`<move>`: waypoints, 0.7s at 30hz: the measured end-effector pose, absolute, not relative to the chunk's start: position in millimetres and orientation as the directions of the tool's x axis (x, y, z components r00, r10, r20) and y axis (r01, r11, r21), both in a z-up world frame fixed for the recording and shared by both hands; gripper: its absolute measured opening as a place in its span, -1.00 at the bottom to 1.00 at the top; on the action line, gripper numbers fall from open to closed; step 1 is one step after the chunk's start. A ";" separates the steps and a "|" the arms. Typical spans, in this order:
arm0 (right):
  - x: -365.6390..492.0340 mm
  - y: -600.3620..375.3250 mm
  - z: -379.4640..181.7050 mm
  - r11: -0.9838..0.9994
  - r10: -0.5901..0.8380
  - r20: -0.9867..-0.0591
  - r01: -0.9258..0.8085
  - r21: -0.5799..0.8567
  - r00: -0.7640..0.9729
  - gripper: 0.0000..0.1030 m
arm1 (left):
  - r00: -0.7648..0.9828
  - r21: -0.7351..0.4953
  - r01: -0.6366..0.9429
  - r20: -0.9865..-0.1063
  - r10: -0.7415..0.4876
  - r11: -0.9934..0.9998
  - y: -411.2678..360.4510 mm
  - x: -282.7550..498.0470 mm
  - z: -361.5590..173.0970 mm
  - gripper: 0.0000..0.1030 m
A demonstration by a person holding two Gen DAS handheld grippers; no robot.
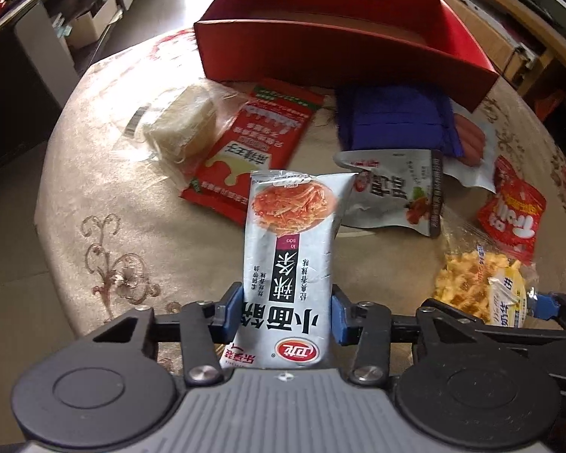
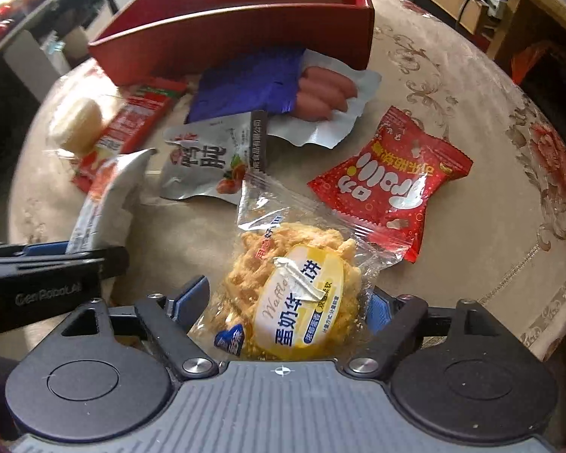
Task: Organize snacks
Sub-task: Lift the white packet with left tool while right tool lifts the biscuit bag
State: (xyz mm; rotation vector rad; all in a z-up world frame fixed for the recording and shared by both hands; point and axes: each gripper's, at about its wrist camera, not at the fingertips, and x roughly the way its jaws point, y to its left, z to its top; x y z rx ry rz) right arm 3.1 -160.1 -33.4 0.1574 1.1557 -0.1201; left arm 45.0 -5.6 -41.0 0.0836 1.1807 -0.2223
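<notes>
My left gripper (image 1: 287, 311) is shut on a silver spicy-strip packet (image 1: 288, 260) and holds it upright above the table; the packet also shows at the left of the right wrist view (image 2: 105, 204). My right gripper (image 2: 283, 302) is shut on a clear waffle packet (image 2: 294, 287), also seen at the right of the left wrist view (image 1: 479, 290). A red open box (image 1: 343, 49) stands at the far side of the table, also in the right wrist view (image 2: 237, 34).
On the beige patterned tablecloth (image 1: 105, 204) lie a wrapped cake (image 1: 185, 120), a long red packet (image 1: 256, 147), a blue packet (image 1: 396, 117), sausages (image 2: 320, 92), a grey duck-snack bag (image 2: 215, 158) and a red candy bag (image 2: 388, 181). Shelves surround the round table.
</notes>
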 end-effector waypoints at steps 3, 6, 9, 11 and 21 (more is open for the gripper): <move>6.0 -157.8 -36.1 0.981 -0.032 -0.917 0.186 0.047 0.397 0.63 | 0.352 -0.076 0.204 -0.925 -0.145 0.976 -1.2 47.0 -41.1 -0.17; 3.3 -148.0 -40.3 0.990 -0.078 -0.911 0.142 -0.022 0.405 0.54 | 0.354 -0.065 0.212 -0.925 -0.139 0.975 -2.6 45.0 -41.8 -0.16; -1.1 -146.1 -38.8 0.993 -0.070 -0.905 0.115 -0.023 0.420 0.32 | 0.352 -0.076 0.217 -0.924 -0.150 0.973 -2.5 43.1 -39.8 -0.17; -3.1 -150.9 -36.5 0.993 -0.058 -0.903 0.121 -0.007 0.425 0.25 | 0.350 -0.090 0.213 -0.923 -0.162 0.973 -0.1 43.4 -38.3 -0.17; -11.1 -167.2 -20.5 0.987 0.006 -0.876 0.138 0.082 0.482 -0.03 | 0.372 -0.141 0.205 -0.904 -0.210 0.969 6.9 41.2 -23.2 -0.18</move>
